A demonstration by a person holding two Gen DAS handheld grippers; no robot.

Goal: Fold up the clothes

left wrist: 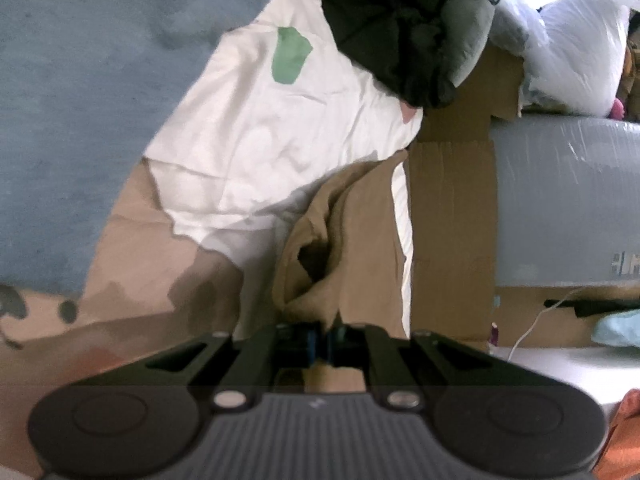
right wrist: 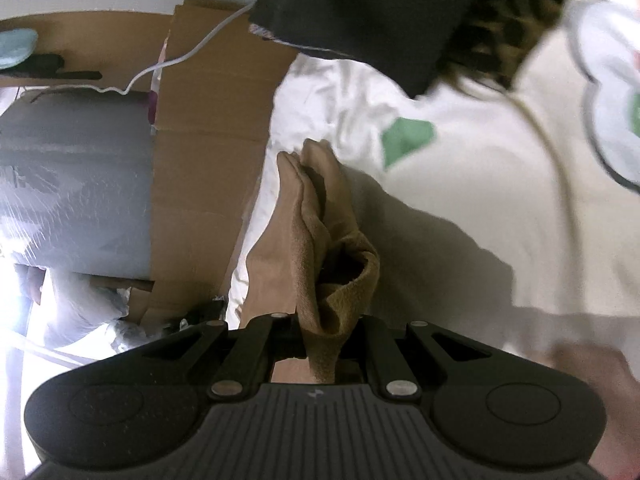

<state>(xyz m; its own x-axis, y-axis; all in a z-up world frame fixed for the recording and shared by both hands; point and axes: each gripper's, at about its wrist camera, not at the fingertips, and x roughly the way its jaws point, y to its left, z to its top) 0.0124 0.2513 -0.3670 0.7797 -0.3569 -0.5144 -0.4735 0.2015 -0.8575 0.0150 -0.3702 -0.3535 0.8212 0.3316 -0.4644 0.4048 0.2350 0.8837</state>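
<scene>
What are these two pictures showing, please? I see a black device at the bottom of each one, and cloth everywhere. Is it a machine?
It is no robot arm. A person holds one two-finger gripper in each hand, and a wide-angle camera on each looks forward along its fingers. So one picture comes from the left gripper, the other from the right gripper. Both are shut on the same tan garment, lifted between them. Beneath it lies a white shirt with a green patch, spread on flattened cardboard. Dark clothes are piled at its far end.

Tan cloth [left wrist: 352, 232] hangs bunched, folds upright, over a spread white shirt [left wrist: 248, 128]; green patch showing.
</scene>
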